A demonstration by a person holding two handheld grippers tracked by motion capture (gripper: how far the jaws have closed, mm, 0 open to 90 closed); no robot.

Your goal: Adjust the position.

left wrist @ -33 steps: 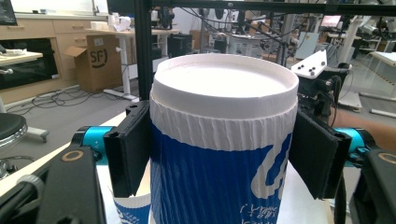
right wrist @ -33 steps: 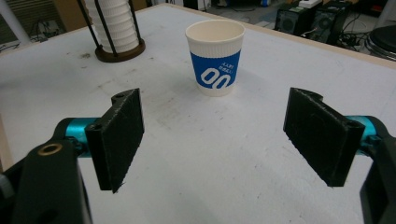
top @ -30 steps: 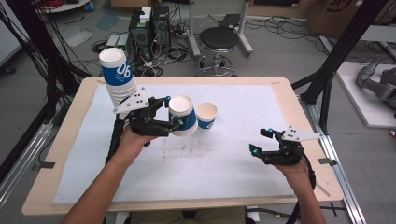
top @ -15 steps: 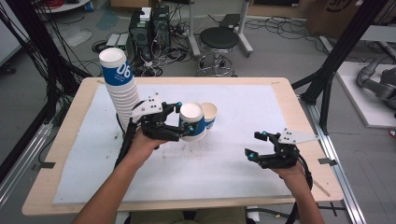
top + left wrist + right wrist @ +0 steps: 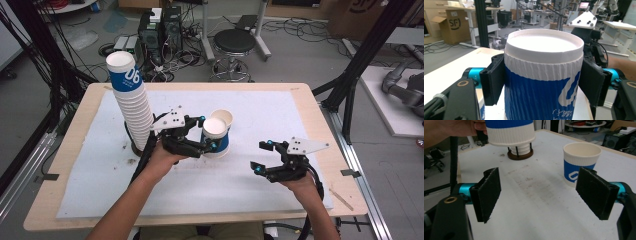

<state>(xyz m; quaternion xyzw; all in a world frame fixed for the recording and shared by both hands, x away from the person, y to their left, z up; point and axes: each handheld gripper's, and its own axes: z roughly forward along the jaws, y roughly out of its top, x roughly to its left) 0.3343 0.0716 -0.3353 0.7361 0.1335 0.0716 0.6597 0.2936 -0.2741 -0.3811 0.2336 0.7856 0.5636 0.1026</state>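
Note:
A blue-and-white ribbed paper cup (image 5: pixel 218 140) is clamped from both sides by my left gripper (image 5: pixel 207 134), held just above the table with its white round end facing up. In the left gripper view the pads (image 5: pixel 492 80) press on the cup (image 5: pixel 541 57). A second cup (image 5: pixel 225 117) stands open end up right behind it, also seen as the upright cup (image 5: pixel 580 162). My right gripper (image 5: pixel 260 157) hovers open and empty over the right part of the table, its jaws wide apart around bare mat in the right gripper view (image 5: pixel 541 192).
A tall stack of the same cups (image 5: pixel 131 95) rises from a brown round base (image 5: pixel 520 155) at the left. A white mat (image 5: pixel 280 115) covers the wooden table (image 5: pixel 310 95). Black frame posts, a stool and computers stand beyond the far edge.
My left gripper carried its cup to the right and a little down, up against the standing cup. My right gripper drifted slightly left.

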